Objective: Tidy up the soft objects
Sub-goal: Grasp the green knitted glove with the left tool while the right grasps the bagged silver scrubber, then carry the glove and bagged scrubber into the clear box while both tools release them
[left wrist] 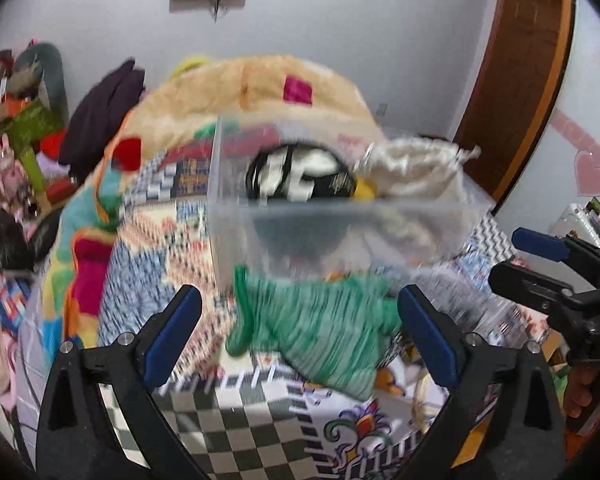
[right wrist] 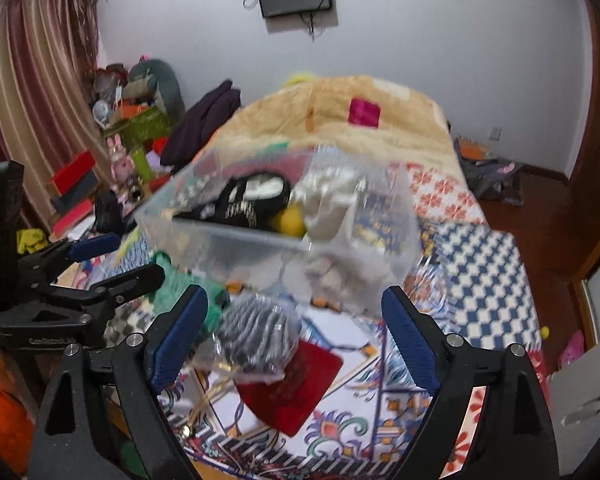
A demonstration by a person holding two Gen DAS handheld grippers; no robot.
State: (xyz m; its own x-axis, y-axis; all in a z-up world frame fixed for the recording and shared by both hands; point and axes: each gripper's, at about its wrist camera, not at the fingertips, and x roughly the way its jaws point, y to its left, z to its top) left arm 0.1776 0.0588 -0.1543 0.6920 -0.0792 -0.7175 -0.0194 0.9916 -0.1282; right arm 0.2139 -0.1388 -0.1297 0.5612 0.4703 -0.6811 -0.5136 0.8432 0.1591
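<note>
Here, two tongs (left wrist: 300,332) (right wrist: 296,332), one bin (left wrist: 340,224).

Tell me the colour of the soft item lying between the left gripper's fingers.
Green knit cloth, with paler green stripes; clearest in the left wrist view.

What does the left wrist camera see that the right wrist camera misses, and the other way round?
Only the left wrist view shows the green knit item whole, lying between the open left gripper. Only the right wrist view shows the red pouch and the grey striped item ahead of the open right gripper, plus curtains. Both show the clear bin on the bed, holding black-and-white and cream soft things.
</note>
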